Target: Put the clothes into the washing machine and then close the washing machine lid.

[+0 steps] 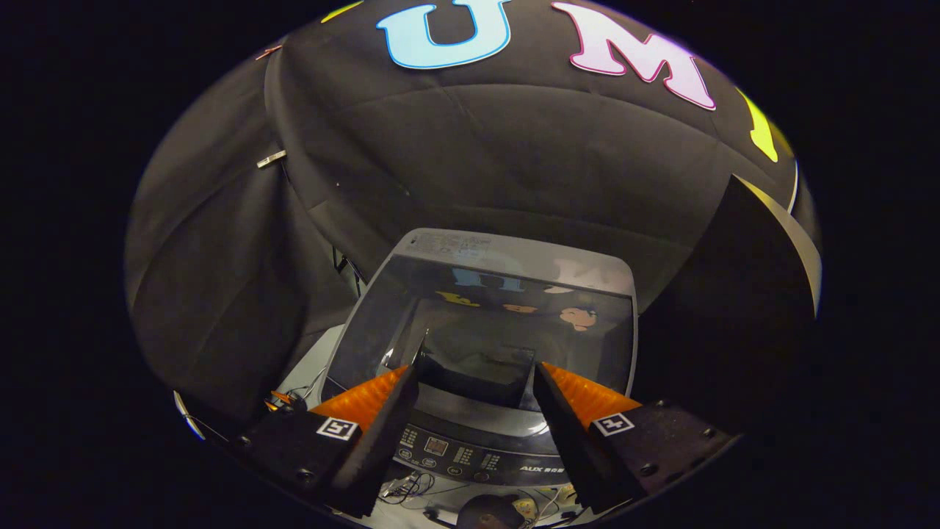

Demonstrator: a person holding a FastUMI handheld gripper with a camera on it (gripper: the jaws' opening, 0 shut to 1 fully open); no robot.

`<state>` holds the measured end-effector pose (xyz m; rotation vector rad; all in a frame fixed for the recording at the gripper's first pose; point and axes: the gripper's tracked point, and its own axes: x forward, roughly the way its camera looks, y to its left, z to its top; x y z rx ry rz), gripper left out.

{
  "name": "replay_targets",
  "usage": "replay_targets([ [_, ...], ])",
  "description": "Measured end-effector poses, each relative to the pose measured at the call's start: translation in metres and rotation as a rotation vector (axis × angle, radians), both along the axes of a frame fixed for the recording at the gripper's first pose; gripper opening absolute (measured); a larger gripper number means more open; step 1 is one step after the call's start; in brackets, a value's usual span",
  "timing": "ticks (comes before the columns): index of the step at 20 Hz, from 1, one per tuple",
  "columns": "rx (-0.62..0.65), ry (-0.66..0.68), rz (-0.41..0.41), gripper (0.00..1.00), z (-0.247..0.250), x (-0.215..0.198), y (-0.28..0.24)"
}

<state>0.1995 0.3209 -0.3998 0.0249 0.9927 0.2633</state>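
The gripper [476, 378] hangs above the grey top-loading washing machine [514, 253] at the frame's lower centre, jaws spread wide and holding nothing. Its dark glass lid [485, 330] lies just ahead of and below the jaws, apparently closed; the control panel [470, 455] shows between them. I cannot tell where the clothes are.

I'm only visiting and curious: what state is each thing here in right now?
washing machine lid: down, closed, glossy top reflecting the booth.
washing machine: control panel facing the claw, below the lid.
claw: open, fingers spread apart, holding nothing, above the lid's front edge.
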Motion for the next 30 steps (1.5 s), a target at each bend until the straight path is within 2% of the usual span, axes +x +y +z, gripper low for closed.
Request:
replay_targets([
  [5,0.023,-0.066,0.006,1.00,0.029,-0.001,-0.007],
  [17,0.100,-0.388,-0.009,0.99,0.179,-0.024,-0.064],
  [26,0.109,-0.651,-0.032,0.99,0.282,-0.071,-0.136],
  [30,0.087,-0.744,-0.037,0.99,0.307,-0.099,-0.170],
])
